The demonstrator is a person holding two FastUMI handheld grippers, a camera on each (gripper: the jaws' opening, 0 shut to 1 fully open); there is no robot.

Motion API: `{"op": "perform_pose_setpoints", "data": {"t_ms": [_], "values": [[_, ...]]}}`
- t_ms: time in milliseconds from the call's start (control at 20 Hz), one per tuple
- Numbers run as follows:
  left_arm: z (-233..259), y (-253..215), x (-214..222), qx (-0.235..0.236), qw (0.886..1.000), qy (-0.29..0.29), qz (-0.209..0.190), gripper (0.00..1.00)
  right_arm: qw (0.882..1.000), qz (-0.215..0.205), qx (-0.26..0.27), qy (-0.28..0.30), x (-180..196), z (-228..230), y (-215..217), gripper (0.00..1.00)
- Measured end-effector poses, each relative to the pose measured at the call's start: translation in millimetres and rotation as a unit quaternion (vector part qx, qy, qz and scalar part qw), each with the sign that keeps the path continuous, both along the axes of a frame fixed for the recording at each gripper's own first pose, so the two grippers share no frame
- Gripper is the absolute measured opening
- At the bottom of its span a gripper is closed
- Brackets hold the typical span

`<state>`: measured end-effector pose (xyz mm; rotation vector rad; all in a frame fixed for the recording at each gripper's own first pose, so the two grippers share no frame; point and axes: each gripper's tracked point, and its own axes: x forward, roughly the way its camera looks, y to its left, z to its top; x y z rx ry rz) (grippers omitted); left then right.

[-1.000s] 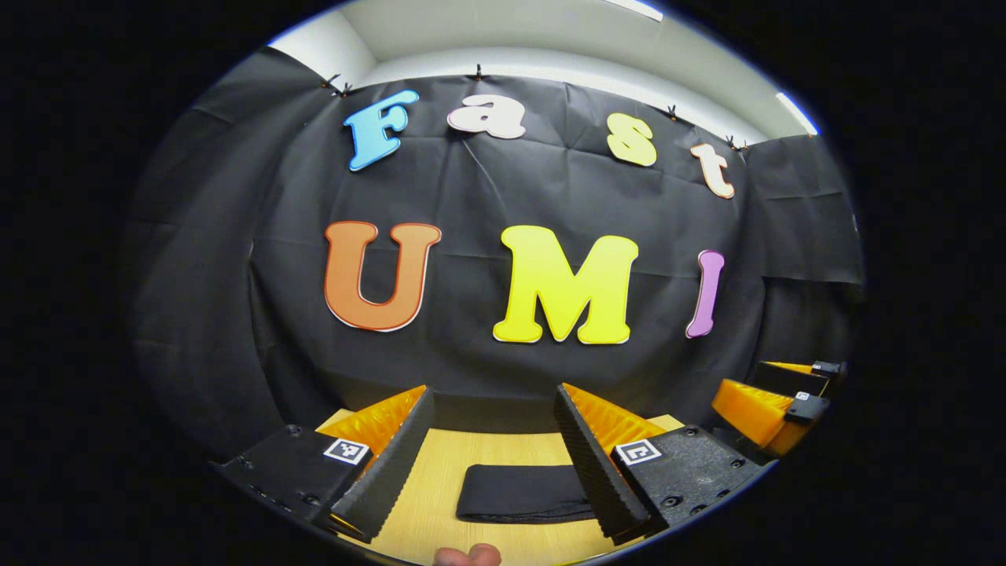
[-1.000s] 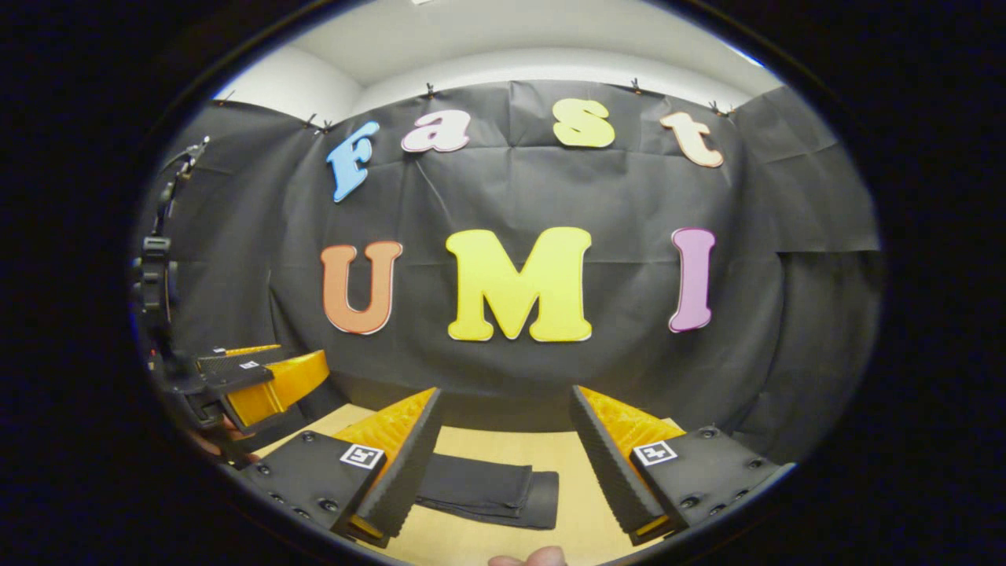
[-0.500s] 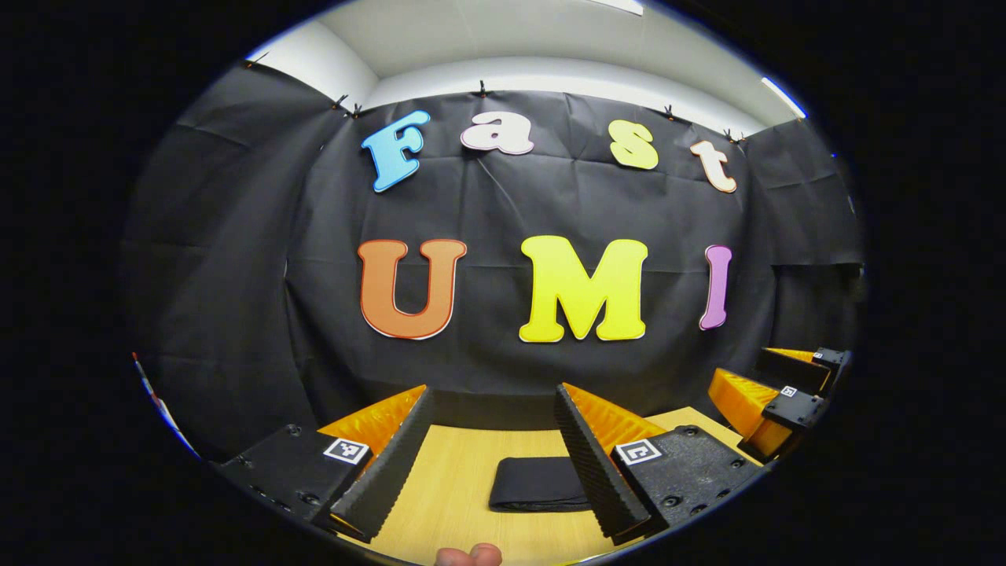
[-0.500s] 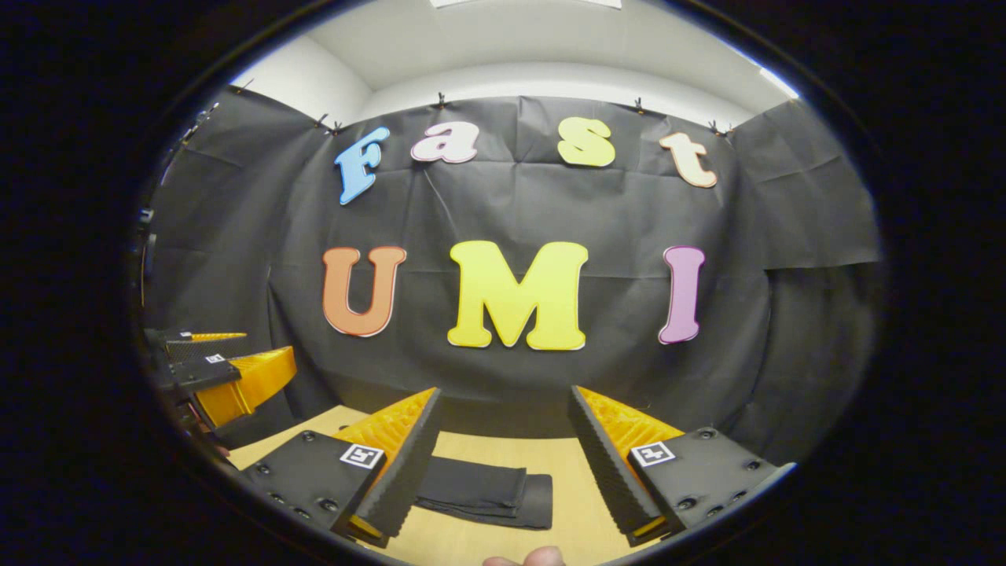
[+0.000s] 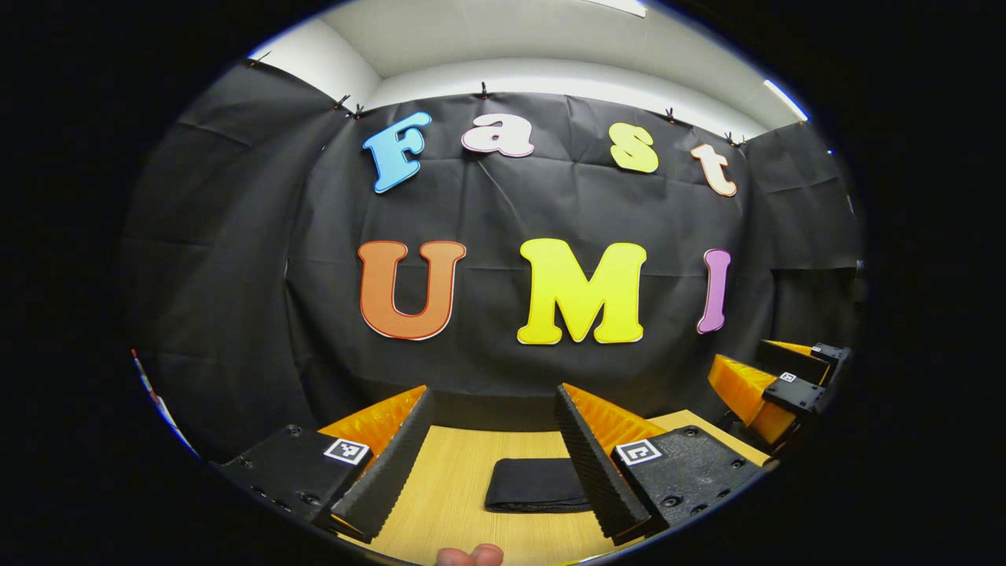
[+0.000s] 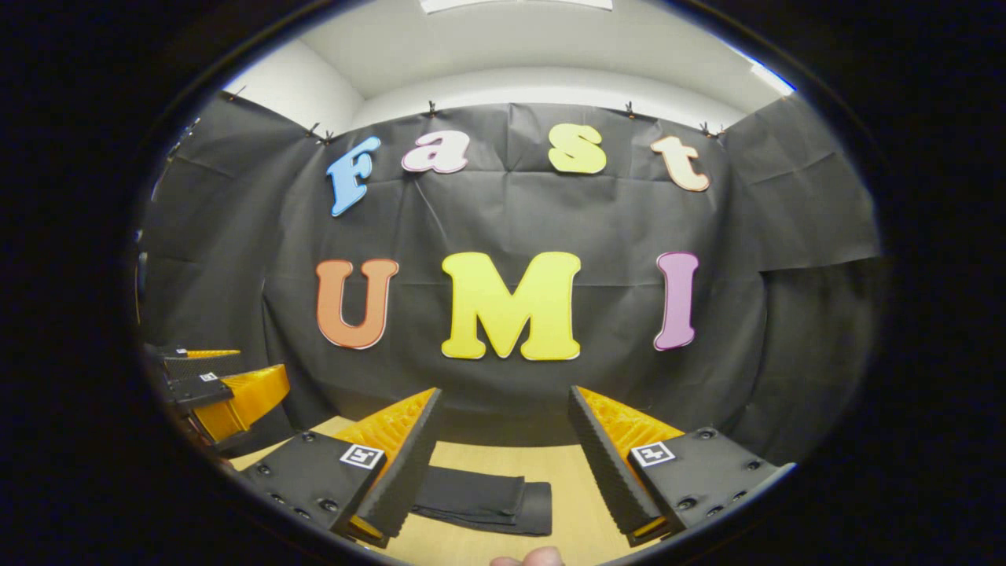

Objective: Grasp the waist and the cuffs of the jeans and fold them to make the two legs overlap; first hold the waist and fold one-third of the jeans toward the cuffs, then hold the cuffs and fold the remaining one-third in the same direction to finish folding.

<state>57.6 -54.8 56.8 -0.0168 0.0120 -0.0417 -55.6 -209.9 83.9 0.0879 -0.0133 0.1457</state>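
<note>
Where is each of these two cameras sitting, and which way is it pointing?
Left gripper view: rides the left hand-held gripper, looking along its open fingers over the wooden table at the folded jeans; a fingertip shows below.
Right gripper view: rides the right hand-held gripper, open, facing the same way; a fingertip shows.
Shared: jeans, table, and each shows the other gripper at its side.

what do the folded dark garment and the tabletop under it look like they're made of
The folded dark garment looks like soft matte woven cloth, likely denim: limp stacked layers with rounded fold edges, though no weave shows. The light tabletop looks like wood or wood-look laminate: fine straight grain lines, smooth low-sheen finish.
</note>
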Motion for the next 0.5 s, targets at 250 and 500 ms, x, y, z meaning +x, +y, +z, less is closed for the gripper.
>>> {"op": "perform_pose_setpoints", "data": {"t_ms": [250,500], "values": [[-0.2,-1.2,2.8,0.004,1.0,0.001,-0.003,0.98,1.0,0.0,0.002,0.004,7.0,-2.4,-1.7,0.94],[-2.8,0.1,5.6,0.003,1.0,0.005,0.0,0.98,1.0,0.0,0.002,0.006,12.5,-5.5,-4.4,0.94]]}}
